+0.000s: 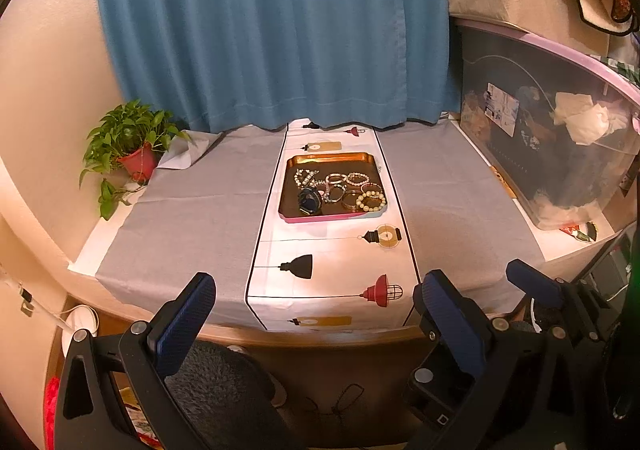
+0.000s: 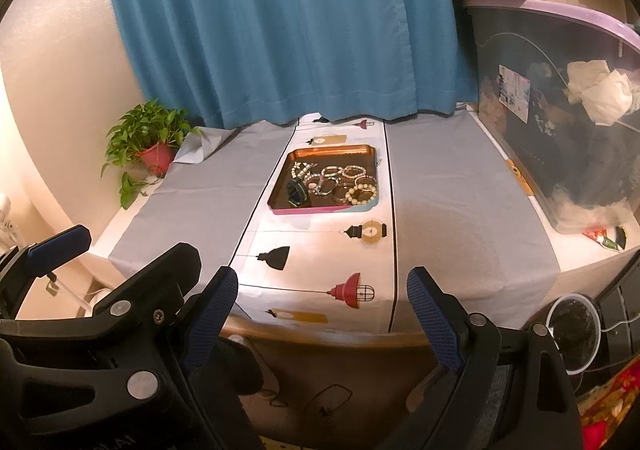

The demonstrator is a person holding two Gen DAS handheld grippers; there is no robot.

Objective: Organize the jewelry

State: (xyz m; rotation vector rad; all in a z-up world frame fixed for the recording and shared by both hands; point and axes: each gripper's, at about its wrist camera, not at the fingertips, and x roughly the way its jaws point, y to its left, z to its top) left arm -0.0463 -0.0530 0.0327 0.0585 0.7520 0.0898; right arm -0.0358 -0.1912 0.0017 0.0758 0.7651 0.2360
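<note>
The tray (image 1: pixel 294 170) sits in the middle of the table (image 1: pixel 192 210), on the white strip of cloth with lamp pictures (image 1: pixel 332 270). All the jewelry is piled inside it: bead bracelets (image 1: pixel 371 200), shiny ones (image 1: pixel 334 192) and a dark hair clip (image 1: pixel 309 200).

The left gripper (image 1: pixel 320 310) and the right gripper (image 2: pixel 324 306) both hang at the near edge of the table, well apart from the tray. The fingers of each are spread wide and hold nothing.

The pieces touch and overlap. Grabbing one could drag up another, or tangle them. A hard push might slide the tray on the cloth.

The tray's long side runs straight away from the grippers, toward the blue curtain (image 1: pixel 272 30).
</note>
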